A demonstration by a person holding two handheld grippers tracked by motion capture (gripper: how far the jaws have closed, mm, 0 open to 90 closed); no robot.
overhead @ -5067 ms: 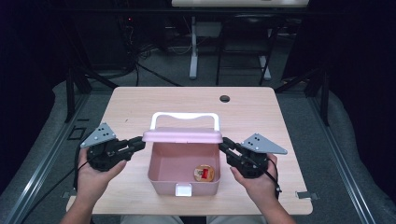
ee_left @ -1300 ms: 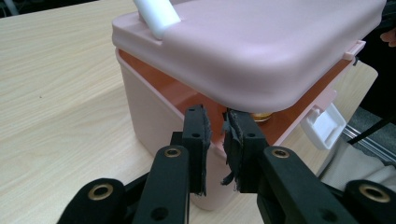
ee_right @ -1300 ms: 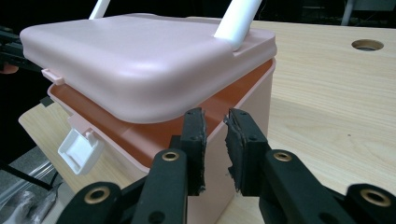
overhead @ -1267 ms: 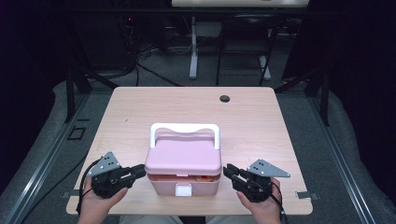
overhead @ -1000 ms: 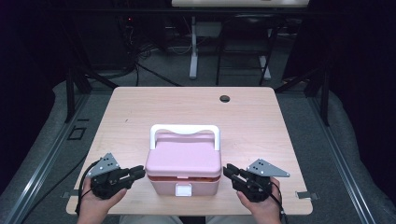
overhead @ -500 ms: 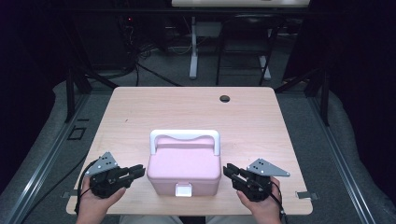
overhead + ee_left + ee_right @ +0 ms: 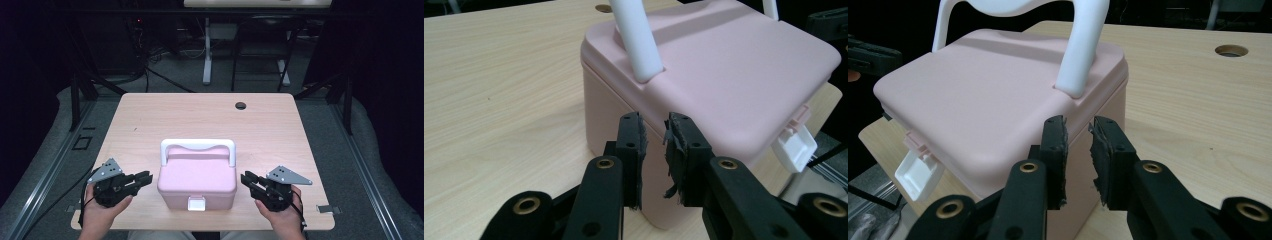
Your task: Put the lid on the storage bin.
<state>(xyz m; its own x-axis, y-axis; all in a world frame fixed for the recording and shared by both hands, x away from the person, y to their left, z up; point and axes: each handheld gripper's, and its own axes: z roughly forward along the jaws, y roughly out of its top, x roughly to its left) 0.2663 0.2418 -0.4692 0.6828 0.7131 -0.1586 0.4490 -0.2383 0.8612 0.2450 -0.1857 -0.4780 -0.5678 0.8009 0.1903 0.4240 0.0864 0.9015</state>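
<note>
both grippers, left gripper (image 7: 145, 178) and right gripper (image 7: 247, 179), narrowly parted, empty, flank the pink box (image 7: 197, 180).

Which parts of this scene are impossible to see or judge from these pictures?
- Inside of the pink box: hidden by its closed lid, all views.
- White latch: too small in the high view to tell whether it is fastened.
- White handle: top cut off by the edge, left gripper view.
- Table hole: its depth is dark.

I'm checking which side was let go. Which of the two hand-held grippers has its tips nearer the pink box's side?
The left hand-held gripper: its tips almost reach the pink box. The right hand-held gripper leaves a slightly wider strip of table.
</note>
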